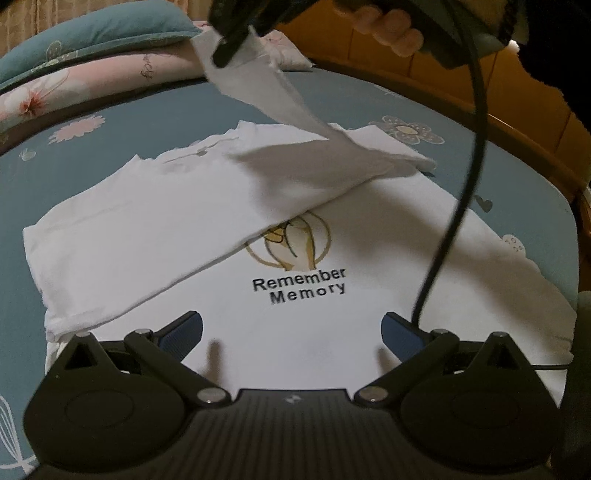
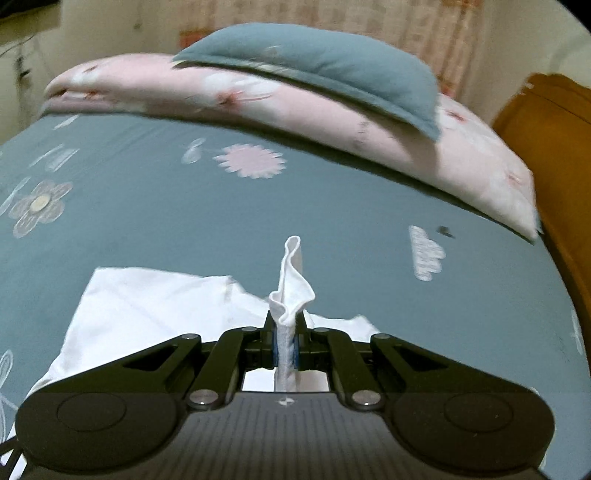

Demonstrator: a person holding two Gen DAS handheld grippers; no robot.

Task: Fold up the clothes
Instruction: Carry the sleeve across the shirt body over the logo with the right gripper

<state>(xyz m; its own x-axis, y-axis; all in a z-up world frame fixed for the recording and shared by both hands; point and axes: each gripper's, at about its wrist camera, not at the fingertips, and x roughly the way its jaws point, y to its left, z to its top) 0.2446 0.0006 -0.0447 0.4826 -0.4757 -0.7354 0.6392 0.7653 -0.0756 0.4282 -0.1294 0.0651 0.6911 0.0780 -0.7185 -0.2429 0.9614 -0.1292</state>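
A white T-shirt printed "Remember Memory" lies on the bed, one side folded over its chest. My left gripper hovers open just above the shirt's near part, with nothing between its blue pads. At the top of the left wrist view my right gripper holds up a strip of the shirt's cloth, which stretches down to the folded part. In the right wrist view the right gripper is shut on that white fabric, which sticks up past the fingertips. The rest of the shirt lies below.
The teal flowered bed sheet spreads around the shirt. A folded pink quilt with a teal pillow on it lies at the far edge. A wooden bed frame stands to the right. A black cable hangs from a hand.
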